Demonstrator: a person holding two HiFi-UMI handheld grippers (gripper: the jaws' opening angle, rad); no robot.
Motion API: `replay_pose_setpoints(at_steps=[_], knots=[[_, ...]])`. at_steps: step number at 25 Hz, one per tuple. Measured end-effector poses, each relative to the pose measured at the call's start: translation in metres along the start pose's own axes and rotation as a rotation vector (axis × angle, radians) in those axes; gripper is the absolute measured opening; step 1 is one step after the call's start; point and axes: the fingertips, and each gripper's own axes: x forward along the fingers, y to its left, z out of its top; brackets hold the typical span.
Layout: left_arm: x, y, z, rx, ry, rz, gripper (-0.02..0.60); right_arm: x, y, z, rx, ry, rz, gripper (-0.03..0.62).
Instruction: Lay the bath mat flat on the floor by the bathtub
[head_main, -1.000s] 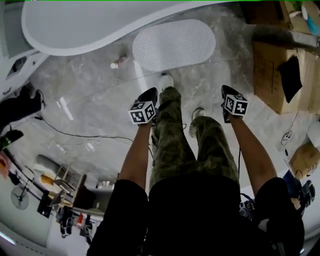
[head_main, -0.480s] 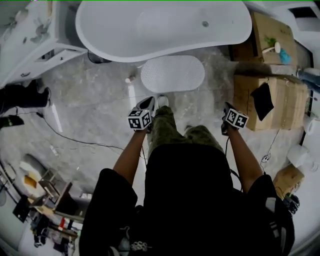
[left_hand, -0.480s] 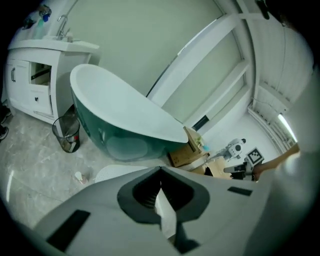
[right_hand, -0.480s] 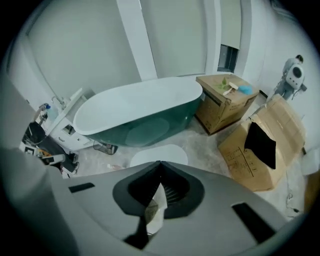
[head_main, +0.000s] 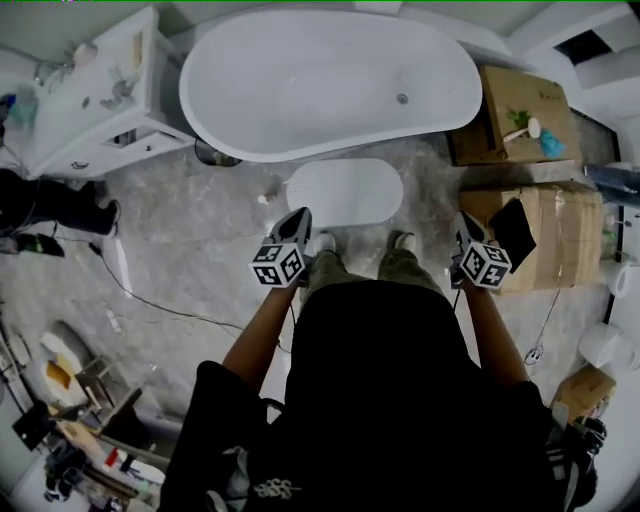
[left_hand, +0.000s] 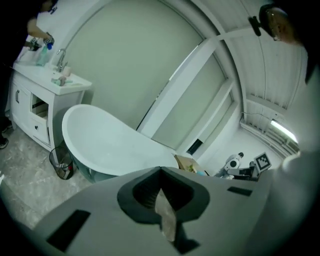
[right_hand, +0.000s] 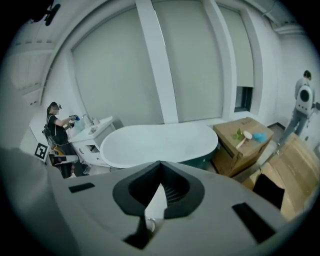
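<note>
The white oval bath mat (head_main: 345, 192) lies flat on the grey floor, right against the white bathtub (head_main: 330, 80). The person's two shoes stand at its near edge. My left gripper (head_main: 297, 224) is held high over the mat's left end, shut and empty. My right gripper (head_main: 463, 228) hangs to the right of the mat, also shut with nothing in it. In the left gripper view the closed left gripper (left_hand: 160, 171) points at the bathtub (left_hand: 110, 145). In the right gripper view the shut right gripper (right_hand: 159, 165) faces the bathtub (right_hand: 160, 142). The mat is hidden in both gripper views.
Cardboard boxes (head_main: 520, 100) (head_main: 560, 235) stand right of the tub. A white vanity cabinet (head_main: 90, 100) and a small bin (head_main: 215, 155) are at its left. A cable (head_main: 150, 300) runs across the floor. A person (right_hand: 57, 130) stands at the vanity, another person (right_hand: 302, 100) at far right.
The person has straightened up. Both grippers rose away from the floor, staying shut. The mat and tub now look smaller and sit further below; the mat has not moved.
</note>
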Motion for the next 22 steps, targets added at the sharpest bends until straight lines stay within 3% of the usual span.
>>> replay_pose_setpoints(at_steps=[3, 7, 12, 16, 22], knots=[[0.014, -0.037, 0.026, 0.055, -0.117, 0.037, 0.018, -0.003, -0.028, 0.045, -0.067, -0.117, 0.063, 0.021], [0.035, -0.084, 0.055, 0.200, -0.223, 0.094, 0.018, 0.002, -0.059, 0.094, -0.135, -0.233, 0.162, 0.021], [0.048, -0.156, 0.096, 0.233, -0.359, 0.185, 0.018, 0.000, -0.102, 0.167, -0.228, -0.306, 0.237, 0.021], [0.070, -0.202, 0.103, 0.259, -0.399, 0.216, 0.018, 0.001, -0.137, 0.196, -0.274, -0.330, 0.258, 0.021], [0.100, -0.242, 0.094, 0.237, -0.399, 0.232, 0.018, -0.004, -0.178, 0.209, -0.289, -0.324, 0.271, 0.021]])
